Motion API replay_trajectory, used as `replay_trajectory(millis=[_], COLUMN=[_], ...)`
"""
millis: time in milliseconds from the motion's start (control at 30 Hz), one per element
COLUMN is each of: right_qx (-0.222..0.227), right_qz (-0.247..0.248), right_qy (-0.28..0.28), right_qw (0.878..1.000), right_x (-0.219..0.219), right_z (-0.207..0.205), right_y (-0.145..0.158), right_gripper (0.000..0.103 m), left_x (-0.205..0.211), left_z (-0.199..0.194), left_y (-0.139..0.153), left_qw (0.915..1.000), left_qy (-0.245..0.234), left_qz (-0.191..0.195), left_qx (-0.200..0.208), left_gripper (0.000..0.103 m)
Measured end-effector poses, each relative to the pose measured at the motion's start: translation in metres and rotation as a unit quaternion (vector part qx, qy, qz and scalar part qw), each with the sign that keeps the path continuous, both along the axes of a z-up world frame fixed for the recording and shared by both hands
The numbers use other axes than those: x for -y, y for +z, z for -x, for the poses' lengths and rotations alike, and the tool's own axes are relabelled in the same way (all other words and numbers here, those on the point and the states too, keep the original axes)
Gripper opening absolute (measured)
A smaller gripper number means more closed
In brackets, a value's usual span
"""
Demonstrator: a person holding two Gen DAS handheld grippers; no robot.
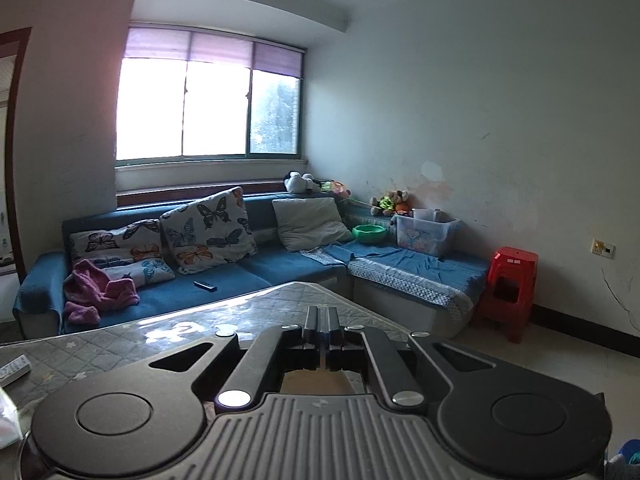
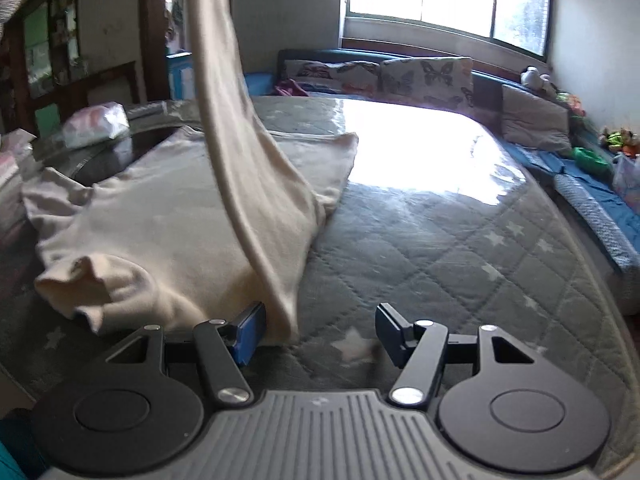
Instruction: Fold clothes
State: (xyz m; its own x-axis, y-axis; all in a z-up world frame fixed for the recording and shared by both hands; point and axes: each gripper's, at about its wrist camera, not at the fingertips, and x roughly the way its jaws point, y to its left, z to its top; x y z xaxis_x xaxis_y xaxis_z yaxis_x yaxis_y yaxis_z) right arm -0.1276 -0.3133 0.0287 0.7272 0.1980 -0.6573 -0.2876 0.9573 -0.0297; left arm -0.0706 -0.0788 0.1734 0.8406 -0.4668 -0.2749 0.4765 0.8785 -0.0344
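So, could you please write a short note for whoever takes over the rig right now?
Left tool: shut and raised, with cream cloth showing just under its fingers; it appears to be pinching the lifted part of the garment.
Right tool: open, low over the table, holding nothing; the lifted cloth's lower edge hangs beside its left finger.
Cream garment: mostly spread on the quilted table, with one strip pulled up out of the frame.
Done: garment laid out, first fold begun.
Left: grasp the lower edge with the right tool, carry the fold over, flatten, and finish folding.
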Motion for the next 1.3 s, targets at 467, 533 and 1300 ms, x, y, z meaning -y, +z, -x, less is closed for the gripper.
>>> replay_trajectory(millis=[467,533,1300], right_qx=[0.007,0.005,0.005], right_qz=[0.044,0.045,0.047], right_qy=[-0.004,-0.005,-0.009], right_qw=[0.999,0.999,0.999], right_x=[-0.001,0.0,0.001], right_z=[0.002,0.002,0.0], right_y=[0.003,0.003,0.003], right_gripper=[0.062,0.063,0.068], left_x=[-0.085,-0.084,-0.076], left_z=[0.023,0.023,0.018], left_y=[-0.088,-0.104,-0.116], left_qw=[0.9882,0.9849,0.9797], left_qy=[0.092,0.098,0.127], left_qz=[0.007,0.001,0.0], left_qx=[-0.122,-0.142,-0.155], left_gripper=[0.002,0.005,0.003])
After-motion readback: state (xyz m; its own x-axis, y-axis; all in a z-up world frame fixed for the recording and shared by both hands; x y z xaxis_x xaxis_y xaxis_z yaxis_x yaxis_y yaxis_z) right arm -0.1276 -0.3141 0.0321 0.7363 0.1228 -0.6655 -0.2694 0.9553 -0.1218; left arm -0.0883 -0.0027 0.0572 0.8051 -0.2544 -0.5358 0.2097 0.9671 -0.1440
